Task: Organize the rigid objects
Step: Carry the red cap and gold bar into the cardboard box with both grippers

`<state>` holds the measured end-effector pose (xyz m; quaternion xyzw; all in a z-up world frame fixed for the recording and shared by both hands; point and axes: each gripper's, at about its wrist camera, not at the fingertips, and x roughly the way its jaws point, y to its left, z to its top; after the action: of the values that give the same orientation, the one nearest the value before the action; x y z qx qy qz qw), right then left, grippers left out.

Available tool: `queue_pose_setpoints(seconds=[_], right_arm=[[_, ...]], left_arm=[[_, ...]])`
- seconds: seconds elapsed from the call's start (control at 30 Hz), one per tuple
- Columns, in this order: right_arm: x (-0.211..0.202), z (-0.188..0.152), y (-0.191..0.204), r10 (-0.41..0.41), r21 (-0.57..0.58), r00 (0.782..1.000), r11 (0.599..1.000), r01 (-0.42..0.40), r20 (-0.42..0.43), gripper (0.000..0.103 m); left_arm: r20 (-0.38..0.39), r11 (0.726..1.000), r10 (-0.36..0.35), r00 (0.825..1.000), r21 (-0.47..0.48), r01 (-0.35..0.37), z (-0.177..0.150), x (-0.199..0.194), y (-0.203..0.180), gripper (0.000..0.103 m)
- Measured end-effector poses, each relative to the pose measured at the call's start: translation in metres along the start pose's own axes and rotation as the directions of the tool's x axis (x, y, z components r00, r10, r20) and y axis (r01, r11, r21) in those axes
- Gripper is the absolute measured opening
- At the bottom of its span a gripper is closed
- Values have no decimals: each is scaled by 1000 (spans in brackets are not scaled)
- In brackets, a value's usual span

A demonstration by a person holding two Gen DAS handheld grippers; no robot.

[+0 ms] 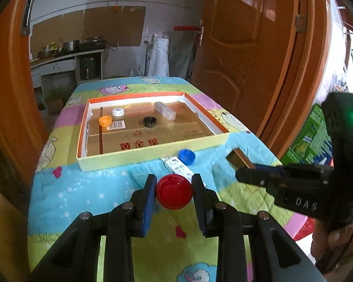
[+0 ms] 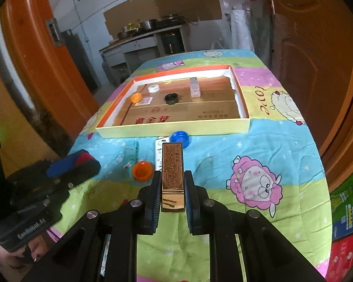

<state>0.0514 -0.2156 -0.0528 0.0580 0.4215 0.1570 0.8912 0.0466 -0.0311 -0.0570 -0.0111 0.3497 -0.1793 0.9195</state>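
Note:
My left gripper (image 1: 174, 180) is shut on a red bottle cap (image 1: 174, 191), held above the cartoon-print cloth. My right gripper (image 2: 172, 176) is shut on a gold rectangular box (image 2: 173, 169), also in the left wrist view as the gold box (image 1: 238, 161). Ahead lies a shallow cardboard tray (image 1: 153, 151) holding an orange cap (image 1: 105, 121), a white cap (image 1: 118, 112), a black cap (image 1: 149, 121) and a clear plastic case (image 1: 165, 113). On the cloth before the tray lie a blue cap (image 2: 180, 137), a white flat pack (image 1: 178, 168) and a loose orange cap (image 2: 142, 170).
The table (image 2: 258, 141) is narrow, with its edges close on both sides. Orange wooden doors (image 1: 247, 47) stand to the left and right. A green and red carton (image 2: 346, 211) sits on the floor at the right. A kitchen counter (image 2: 138, 37) with pots is behind the table.

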Motion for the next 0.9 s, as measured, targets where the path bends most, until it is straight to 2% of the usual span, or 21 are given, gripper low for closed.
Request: queue_pose_setpoints(seconds=[0.4,0.9], right_arm=[[21,21,-10,-52,16,999,999,52,-9,18],[40,54,-19,-61,18,998,998,61,12,18]], left_arm=[[16,994,64,998,-89,-63,34,25,23,31],[31,988,102,994,-118,-98,62,47,34,31]])
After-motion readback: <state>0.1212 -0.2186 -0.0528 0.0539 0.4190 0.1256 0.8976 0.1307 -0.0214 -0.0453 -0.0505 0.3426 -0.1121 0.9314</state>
